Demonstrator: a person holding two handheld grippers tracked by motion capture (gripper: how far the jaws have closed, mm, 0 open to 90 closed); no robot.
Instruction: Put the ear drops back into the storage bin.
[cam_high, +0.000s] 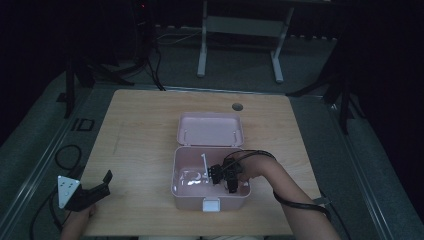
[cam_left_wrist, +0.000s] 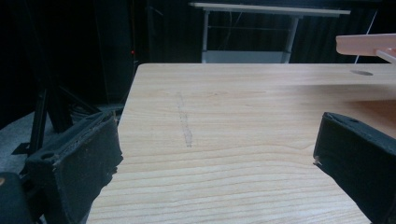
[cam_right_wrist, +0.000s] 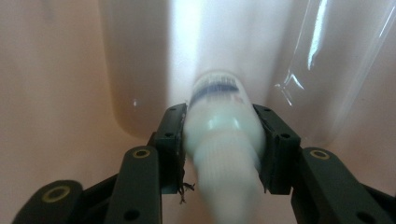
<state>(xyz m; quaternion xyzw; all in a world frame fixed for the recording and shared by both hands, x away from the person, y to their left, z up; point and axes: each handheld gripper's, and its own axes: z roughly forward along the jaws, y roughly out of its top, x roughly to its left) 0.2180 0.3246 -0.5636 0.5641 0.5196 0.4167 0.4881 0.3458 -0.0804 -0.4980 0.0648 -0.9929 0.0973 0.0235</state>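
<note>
The right gripper is reaching into the open pink box on the tabletop, its fingers pinching a white bottle. The left gripper is resting near the tabletop's front left corner, fingers spread and holding nothing.

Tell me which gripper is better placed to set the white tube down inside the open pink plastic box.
Right. The right gripper is clamped on the white tube inside the pink box. The left gripper rests open, holding nothing, at the wooden table's near-left edge.
</note>
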